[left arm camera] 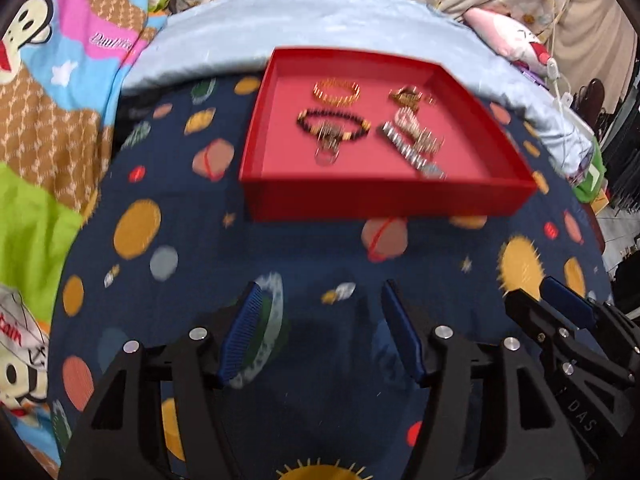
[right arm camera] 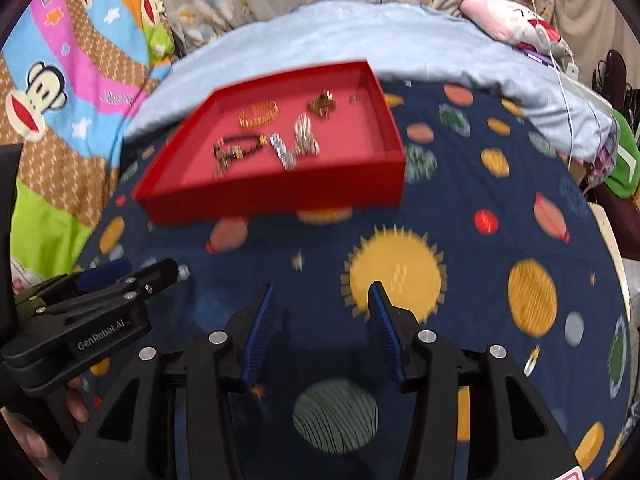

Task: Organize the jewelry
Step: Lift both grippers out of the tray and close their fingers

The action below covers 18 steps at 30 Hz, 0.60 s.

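Note:
A shallow red tray [left arm camera: 384,200] lies on a navy planet-print blanket. Inside it are a gold bracelet [left arm camera: 336,93], a black bead bracelet [left arm camera: 332,124] with a charm, a small gold piece [left arm camera: 406,96] and a silver clip [left arm camera: 412,152]. My left gripper [left arm camera: 320,292] hovers over the blanket, short of the tray's front wall, open with nothing between its blue pads. In the right wrist view the tray [right arm camera: 280,196] sits ahead to the left, and my right gripper [right arm camera: 323,292] is open and empty over a yellow sun print. The two grippers are side by side.
A pale blue pillow [left arm camera: 320,16] lies behind the tray. A bright cartoon quilt [left arm camera: 60,100] covers the left side. A pink plush toy [right arm camera: 508,20] and white cables [right arm camera: 560,60] are at the back right. The blanket's edge drops off at the right.

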{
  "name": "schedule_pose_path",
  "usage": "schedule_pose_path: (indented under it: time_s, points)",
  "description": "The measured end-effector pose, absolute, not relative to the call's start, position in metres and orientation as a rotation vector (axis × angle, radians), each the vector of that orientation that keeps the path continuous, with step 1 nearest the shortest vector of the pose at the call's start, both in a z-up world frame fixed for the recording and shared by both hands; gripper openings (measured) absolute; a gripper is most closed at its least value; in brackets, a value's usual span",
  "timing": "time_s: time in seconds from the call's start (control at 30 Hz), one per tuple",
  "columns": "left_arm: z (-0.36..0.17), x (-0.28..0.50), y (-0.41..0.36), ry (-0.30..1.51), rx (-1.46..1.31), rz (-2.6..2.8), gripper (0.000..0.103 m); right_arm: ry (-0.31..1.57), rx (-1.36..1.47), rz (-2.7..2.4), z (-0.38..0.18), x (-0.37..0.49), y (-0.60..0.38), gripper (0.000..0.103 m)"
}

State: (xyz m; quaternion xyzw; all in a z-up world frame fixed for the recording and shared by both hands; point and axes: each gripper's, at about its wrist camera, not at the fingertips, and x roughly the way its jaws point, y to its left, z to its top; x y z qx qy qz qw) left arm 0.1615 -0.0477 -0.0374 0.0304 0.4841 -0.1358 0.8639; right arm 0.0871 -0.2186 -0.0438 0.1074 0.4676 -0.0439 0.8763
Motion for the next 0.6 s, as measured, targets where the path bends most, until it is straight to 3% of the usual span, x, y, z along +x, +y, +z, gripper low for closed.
schedule_pose_path:
  time_s: [0.27, 0.37, 0.43, 0.6]
  points:
    - [-0.057, 0.166, -0.052, 1.026, 0.086, -0.251, 0.060, 0.978, 0.201, -0.111, -0.061, 0.094, -0.217, 0.049]
    - [-0.058, 0.167, -0.057, 1.011, 0.102, -0.248, 0.055, 0.976, 0.169, -0.117, -0.062, 0.099, -0.211, 0.049]
    - [-0.056, 0.165, -0.061, 1.003, 0.109, -0.266, 0.039, 0.972, 0.156, -0.111, -0.062, 0.100, -0.207, 0.042]
    - [-0.055, 0.159, -0.070, 1.009, 0.106, -0.315, 0.013, 0.982, 0.167, -0.089, -0.061, 0.102, -0.201, 0.005]
